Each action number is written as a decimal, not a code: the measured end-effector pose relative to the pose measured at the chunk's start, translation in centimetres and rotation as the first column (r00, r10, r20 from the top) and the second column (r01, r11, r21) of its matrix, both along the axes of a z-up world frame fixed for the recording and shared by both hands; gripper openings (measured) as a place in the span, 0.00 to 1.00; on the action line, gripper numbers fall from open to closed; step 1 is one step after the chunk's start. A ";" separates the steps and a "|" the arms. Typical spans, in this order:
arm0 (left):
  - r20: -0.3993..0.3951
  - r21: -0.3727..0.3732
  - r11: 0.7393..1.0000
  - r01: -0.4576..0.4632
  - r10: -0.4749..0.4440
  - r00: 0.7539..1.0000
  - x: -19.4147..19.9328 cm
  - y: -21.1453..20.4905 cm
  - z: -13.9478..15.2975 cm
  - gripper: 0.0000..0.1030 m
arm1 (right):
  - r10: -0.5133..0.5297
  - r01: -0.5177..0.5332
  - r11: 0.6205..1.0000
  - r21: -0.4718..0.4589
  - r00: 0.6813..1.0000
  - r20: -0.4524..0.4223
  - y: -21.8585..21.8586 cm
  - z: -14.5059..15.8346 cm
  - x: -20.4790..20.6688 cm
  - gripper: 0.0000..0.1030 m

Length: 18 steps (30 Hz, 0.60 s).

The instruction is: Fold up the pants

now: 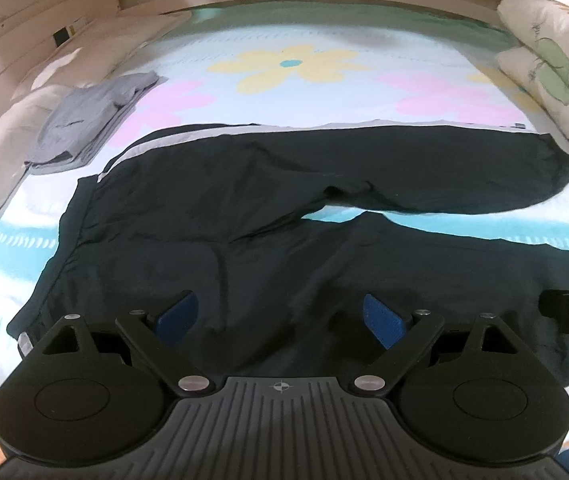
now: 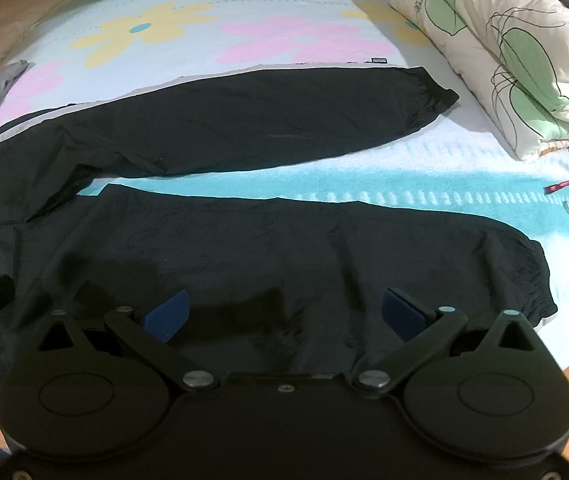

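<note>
Pants [image 1: 244,184] lie flat, black, legs apart; both grippers' fingers [image 1: 180,314] spread empty.

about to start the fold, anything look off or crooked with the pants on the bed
Nothing damaged or spilled. The black track pants with grey side stripes lie flat but splayed, legs apart in a V. The far leg is rumpled near the crotch. Both left gripper and right gripper are open.

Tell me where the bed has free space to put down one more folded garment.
Free: the flowered sheet beyond the black pants, between the grey folded clothes and the rolled quilt. The strip between the two legs is narrow.
</note>
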<state>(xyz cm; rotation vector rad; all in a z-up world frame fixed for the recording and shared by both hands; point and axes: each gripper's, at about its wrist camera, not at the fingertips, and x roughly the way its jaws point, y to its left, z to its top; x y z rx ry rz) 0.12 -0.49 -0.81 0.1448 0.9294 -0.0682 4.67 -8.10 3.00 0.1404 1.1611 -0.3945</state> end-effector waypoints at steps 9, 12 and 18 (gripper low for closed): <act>0.018 0.006 1.000 -0.023 0.023 1.000 4.3 1.1 3.9 0.88 | -0.051 0.052 0.997 0.048 0.999 -0.015 -1.8 -0.5 1.1 0.75; 0.022 0.018 0.999 -0.032 0.031 0.999 7.6 1.0 4.6 0.88 | -0.057 0.059 0.997 0.054 0.998 -0.021 -3.1 -0.1 2.9 0.75; -0.032 -0.004 0.997 -0.078 0.078 0.996 13.6 1.1 2.0 0.88 | -0.099 0.099 0.995 0.017 0.995 0.010 -6.2 -0.5 9.3 0.85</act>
